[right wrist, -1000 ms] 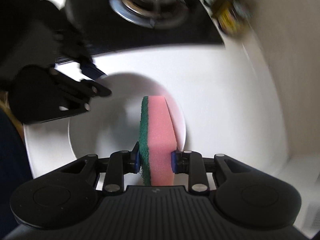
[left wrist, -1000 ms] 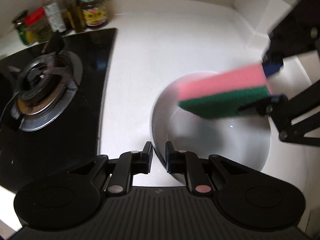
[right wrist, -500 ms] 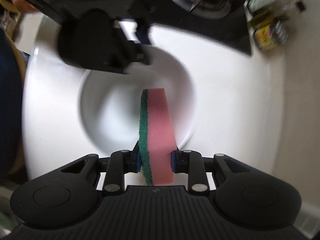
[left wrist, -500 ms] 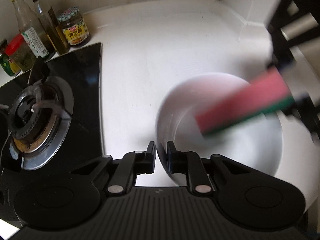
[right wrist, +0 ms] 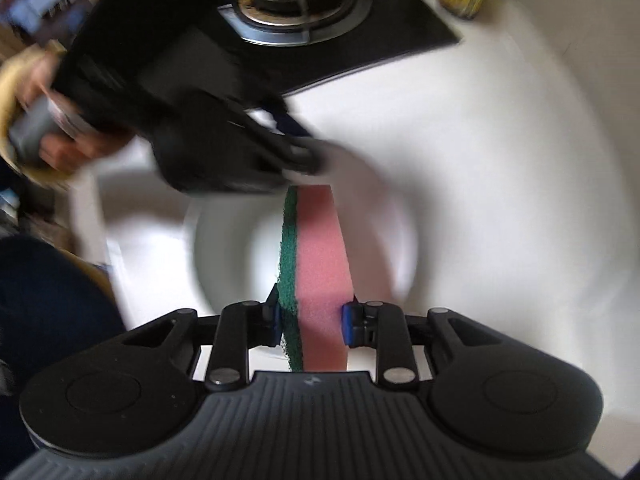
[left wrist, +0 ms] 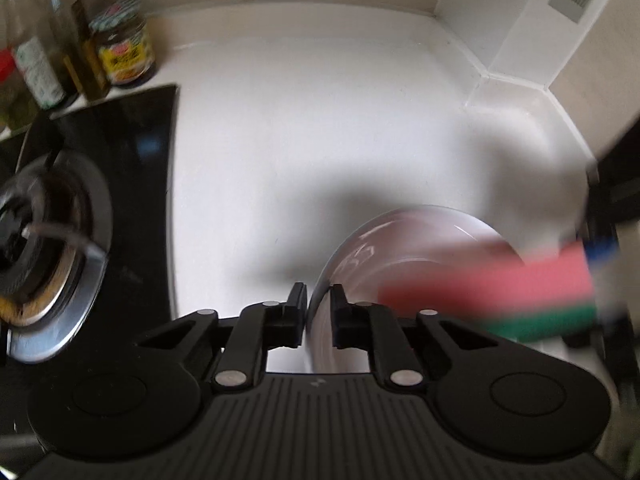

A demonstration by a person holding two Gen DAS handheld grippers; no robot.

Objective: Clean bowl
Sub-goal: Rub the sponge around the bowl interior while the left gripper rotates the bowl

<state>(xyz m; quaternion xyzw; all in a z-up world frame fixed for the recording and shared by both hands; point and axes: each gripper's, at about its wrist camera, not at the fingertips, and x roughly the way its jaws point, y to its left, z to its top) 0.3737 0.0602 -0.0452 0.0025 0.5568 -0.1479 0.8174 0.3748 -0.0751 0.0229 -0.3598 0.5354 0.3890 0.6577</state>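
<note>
A white bowl sits on a pale kitchen counter, its near rim pinched between the closed fingers of the left gripper, one finger outside the wall and one inside. Over its hollow reaches a pink sponge with a green scouring face, clamped edge-on between the blue-padded fingers of the right gripper; whether the sponge touches the glaze cannot be told, since both views are smeared by motion. The bowl looks like glazed ceramic (a judgement from its sheen and thick lip): rigid, smooth, likely slick when wet and liable to chip if knocked on the stone, so the rim is the sensible place to grip it, with the wall well seated between the pads. The sponge is soft and yields under the clamp, so pressure is best kept light. Beside the bowl lies a black glass hob with a gas burner, and behind that stand bottles and a labelled jar against the wall. A person's hand holds the left tool's handle in the right wrist view.
</note>
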